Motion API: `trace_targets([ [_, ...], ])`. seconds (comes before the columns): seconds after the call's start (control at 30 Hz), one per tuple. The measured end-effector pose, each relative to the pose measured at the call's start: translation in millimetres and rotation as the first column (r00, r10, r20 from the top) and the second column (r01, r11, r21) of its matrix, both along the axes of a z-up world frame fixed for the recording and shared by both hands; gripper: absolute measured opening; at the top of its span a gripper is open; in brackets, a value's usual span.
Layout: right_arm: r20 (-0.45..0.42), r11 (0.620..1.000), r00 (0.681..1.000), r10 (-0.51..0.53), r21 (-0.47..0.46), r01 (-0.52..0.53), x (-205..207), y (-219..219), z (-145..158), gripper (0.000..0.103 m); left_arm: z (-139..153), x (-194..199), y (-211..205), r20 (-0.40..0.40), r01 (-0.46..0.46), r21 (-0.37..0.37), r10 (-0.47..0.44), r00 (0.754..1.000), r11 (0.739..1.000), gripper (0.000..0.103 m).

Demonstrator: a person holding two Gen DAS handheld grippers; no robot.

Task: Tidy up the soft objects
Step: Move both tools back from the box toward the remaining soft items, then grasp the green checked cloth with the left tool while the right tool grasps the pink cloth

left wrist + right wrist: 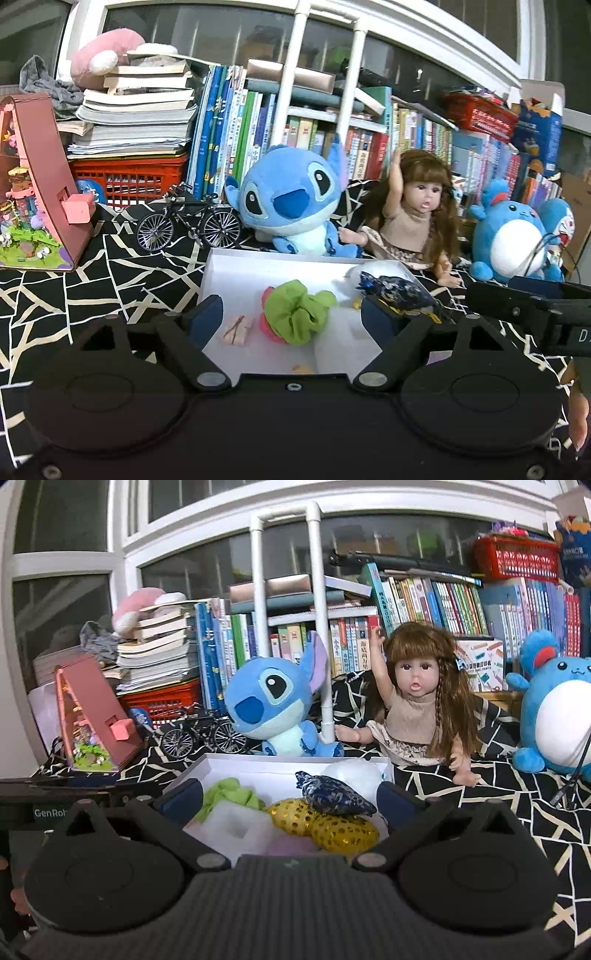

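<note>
A shallow white box (280,766) is sitting on the black, white-lined surface (461,805) and is holding the soft things. Inside it, a green cloth (301,314) is lying near the middle, over something pink. A dark blue patterned pouch (334,797) is resting on a gold sequined pouch (332,829) toward the box's right side. A white foam block (240,825) is lying at the near edge, and a white fluffy ball (356,771) is sitting in the far right corner. A small pink bundle (236,328) is lying left of the green cloth.

The left gripper (293,319) is hovering level over the box's near edge, jaws spread wide and holding nothing. The right gripper (288,801) is hovering just beside it, likewise released, its fingers flanking the pouches without touching them.

Behind the box, a blue plush (291,206) and a doll (413,218) with one arm raised are sitting. A model bicycle (188,225) is standing left of the plush.
</note>
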State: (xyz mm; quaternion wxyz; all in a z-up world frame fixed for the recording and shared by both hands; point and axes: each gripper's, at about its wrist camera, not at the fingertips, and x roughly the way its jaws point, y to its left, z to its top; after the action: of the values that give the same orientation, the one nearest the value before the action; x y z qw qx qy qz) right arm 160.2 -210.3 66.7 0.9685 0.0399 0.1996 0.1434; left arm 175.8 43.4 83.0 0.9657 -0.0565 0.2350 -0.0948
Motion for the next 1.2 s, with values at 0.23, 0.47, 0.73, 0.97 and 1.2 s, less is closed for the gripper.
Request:
trace_targets([
  [0.23, 0.036, 0.998, 0.999, 0.010, -0.059, -0.008, -28, 1, -5, 0.103, -2, -34, 1, 0.031, 0.018, 0.011, -0.018, 0.999, 1.000, 0.084],
  [0.47, 0.051, 0.994, 0.999, 0.014, -0.113, -0.008, -53, 1, -16, 0.103, -10, -61, 7, 0.026, 0.017, 0.020, -0.018, 0.999, 1.000, 0.084],
  [0.73, 0.027, 0.988, 0.999, 0.040, -0.149, -0.036, -77, 3, -33, 0.103, -26, -84, 11, -0.005, 0.018, 0.042, -0.018, 1.000, 0.999, 0.084],
  [0.97, 0.005, 0.984, 0.998, 0.070, -0.167, -0.068, -93, 11, -48, 0.103, -39, -101, 14, -0.035, 0.016, 0.050, -0.014, 0.999, 0.999, 0.084],
  [1.2, -0.026, 0.977, 0.995, 0.098, -0.189, -0.102, -101, 20, -62, 0.103, -51, -104, 14, -0.070, 0.025, 0.067, -0.020, 0.997, 0.997, 0.083],
])
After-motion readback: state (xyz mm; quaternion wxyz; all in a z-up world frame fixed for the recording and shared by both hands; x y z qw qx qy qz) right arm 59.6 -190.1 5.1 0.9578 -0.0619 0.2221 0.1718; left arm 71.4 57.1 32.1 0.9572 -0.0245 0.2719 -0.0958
